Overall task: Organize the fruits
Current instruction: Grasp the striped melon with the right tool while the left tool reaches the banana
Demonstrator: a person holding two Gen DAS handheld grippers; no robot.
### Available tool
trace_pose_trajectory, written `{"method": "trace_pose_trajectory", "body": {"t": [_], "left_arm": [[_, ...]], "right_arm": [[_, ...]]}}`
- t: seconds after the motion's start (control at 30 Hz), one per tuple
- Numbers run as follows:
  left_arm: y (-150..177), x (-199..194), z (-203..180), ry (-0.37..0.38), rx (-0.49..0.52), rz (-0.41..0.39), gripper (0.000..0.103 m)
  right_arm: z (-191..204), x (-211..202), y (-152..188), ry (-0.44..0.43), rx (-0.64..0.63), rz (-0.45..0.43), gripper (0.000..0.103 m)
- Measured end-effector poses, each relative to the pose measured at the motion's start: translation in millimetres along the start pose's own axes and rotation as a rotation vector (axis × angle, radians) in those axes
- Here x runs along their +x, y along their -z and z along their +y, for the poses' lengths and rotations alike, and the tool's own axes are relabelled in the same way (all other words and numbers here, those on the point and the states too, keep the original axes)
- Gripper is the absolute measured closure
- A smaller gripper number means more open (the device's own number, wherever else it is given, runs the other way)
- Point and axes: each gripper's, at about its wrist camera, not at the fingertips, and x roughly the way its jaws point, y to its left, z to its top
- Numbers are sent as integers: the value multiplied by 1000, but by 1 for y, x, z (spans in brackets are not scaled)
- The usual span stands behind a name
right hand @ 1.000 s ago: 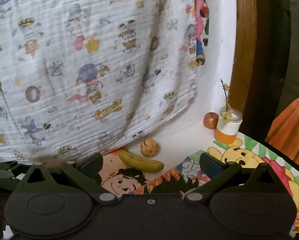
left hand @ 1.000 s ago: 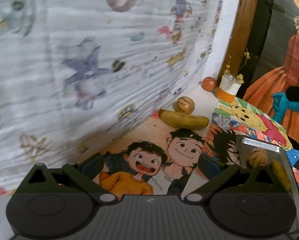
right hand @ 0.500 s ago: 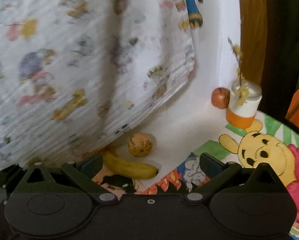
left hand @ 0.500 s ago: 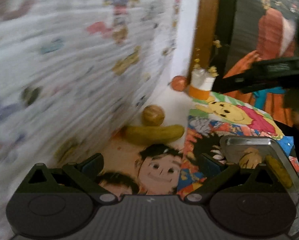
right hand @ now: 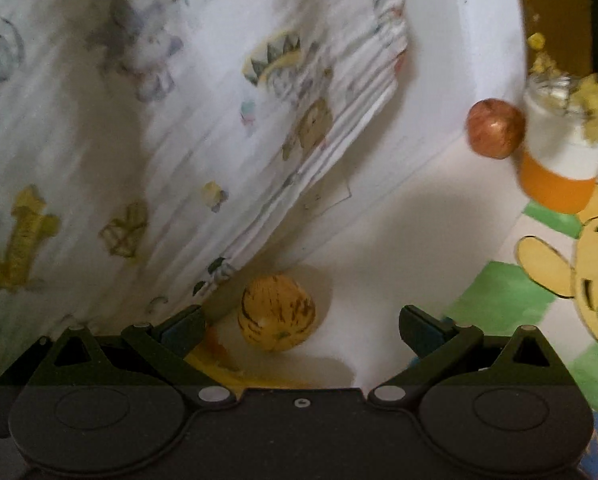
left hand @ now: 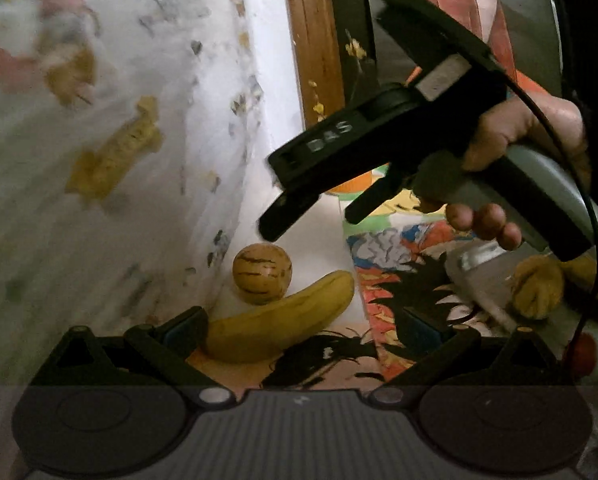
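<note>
Lower left of left view: left gripper (left hand: 303, 330) gapes, empty | centre: banana (left hand: 279, 330) touching striped fruit (left hand: 262, 274) | above: right gripper (left hand: 311, 216) spread wide, empty | right view, upper right: apple (right hand: 494, 133) beside jar (right hand: 561, 152)

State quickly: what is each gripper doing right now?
Left gripper: open, holding nothing.
Right gripper: open, empty, above the round yellow striped fruit.

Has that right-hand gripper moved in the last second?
Yes. The right gripper has come forward and down toward the striped round fruit, which now looms larger, with the orange-banded jar nearer too.
</note>
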Motion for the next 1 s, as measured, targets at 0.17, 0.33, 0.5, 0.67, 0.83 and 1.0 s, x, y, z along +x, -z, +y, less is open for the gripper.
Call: {"method": "trace_pose_trajectory", "body": {"t": [0.17, 0.33, 0.5, 0.67, 0.83, 1.0], "left_arm": [[-3, 22, 6, 8, 30, 19, 0], [-3, 34, 11, 24, 51, 31, 0], [-3, 40, 11, 37, 69, 45, 0], [-3, 45, 9, 35, 84, 62, 0], [-3, 49, 8, 37, 98, 83, 0], [-5, 53, 8, 34, 96, 96, 0]], "right_arm": [[3, 22, -4, -22, 1, 27, 6], [7, 35, -3, -32, 0, 50, 12], [1, 43, -5, -23, 13, 54, 17], [0, 46, -1, -25, 20, 48, 19], [2, 46, 2, -35, 8, 40, 29], [4, 45, 6, -53, -10, 44, 44]]}}
